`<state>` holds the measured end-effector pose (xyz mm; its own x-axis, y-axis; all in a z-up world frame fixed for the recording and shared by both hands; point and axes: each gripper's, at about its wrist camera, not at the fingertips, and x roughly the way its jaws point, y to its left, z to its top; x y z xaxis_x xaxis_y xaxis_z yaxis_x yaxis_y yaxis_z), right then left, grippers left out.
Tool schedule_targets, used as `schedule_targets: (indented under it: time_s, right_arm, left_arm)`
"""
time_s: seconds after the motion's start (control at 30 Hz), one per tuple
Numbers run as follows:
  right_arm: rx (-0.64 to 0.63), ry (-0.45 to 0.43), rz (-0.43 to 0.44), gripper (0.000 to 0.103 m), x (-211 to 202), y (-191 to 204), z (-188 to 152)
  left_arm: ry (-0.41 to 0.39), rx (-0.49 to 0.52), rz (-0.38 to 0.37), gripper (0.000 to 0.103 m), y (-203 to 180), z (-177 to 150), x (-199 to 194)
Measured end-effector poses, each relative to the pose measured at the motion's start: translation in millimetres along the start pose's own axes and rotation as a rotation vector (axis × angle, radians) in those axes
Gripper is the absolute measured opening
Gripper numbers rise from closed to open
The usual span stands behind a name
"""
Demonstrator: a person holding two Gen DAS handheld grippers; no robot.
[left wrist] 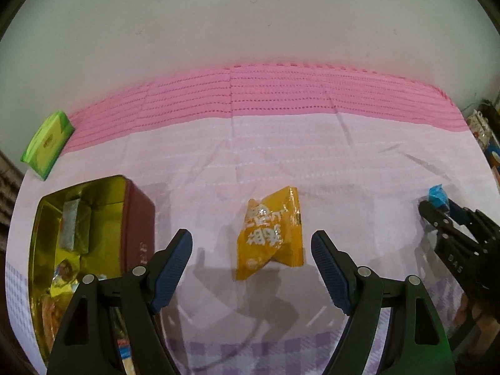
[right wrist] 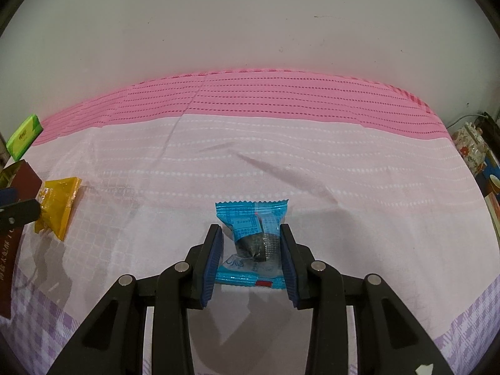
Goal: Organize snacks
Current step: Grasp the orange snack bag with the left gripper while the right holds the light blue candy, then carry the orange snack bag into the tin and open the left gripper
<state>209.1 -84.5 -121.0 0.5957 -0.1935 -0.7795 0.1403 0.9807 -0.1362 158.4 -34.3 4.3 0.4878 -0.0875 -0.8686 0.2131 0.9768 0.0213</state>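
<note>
Right gripper (right wrist: 252, 251) clamped on blue snack packet (right wrist: 253, 237); left gripper (left wrist: 251, 261) spread wide, holding nothing, yellow packet (left wrist: 271, 234) just ahead on the cloth.
Red tin (left wrist: 93, 237), gold-lined, already holds several wrapped snacks; looks roughly midway, with two crinkly foil packets left outside. Green box (left wrist: 47, 143) sits at far left. Tablecloth (left wrist: 343, 156) is soft and creased.
</note>
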Motion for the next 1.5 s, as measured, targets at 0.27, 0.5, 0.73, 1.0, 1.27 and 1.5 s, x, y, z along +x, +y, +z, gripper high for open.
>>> schedule_targets:
  time_s: [0.27,0.5,0.73,1.0,1.27,1.5]
  right_arm:
    - [0.023,0.003,0.211,0.035,8.6,-8.9,-2.7]
    - [0.025,0.002,0.216,0.036,7.1,-14.0,-4.4]
    - [0.025,0.002,0.223,0.036,8.2,-11.7,-3.0]
    - [0.026,0.001,0.228,0.036,8.0,-12.3,-2.9]
    - [0.026,0.001,0.233,0.036,7.9,-14.1,-2.5]
    - [0.026,0.001,0.238,0.036,7.9,-15.1,-2.2]
  left_arm:
    - [0.028,0.005,0.013,0.079,-5.3,7.3,20.4]
    - [0.026,0.005,0.009,0.071,-9.6,15.0,29.0]
    - [0.059,0.003,-0.032,0.047,-5.5,9.4,35.8]
    - [0.069,-0.02,-0.065,0.036,-2.2,4.0,30.2]
    - [0.075,-0.017,-0.07,0.035,-4.1,-6.4,19.5]
    - [0.071,-0.022,-0.091,0.035,-6.0,-11.5,7.7]
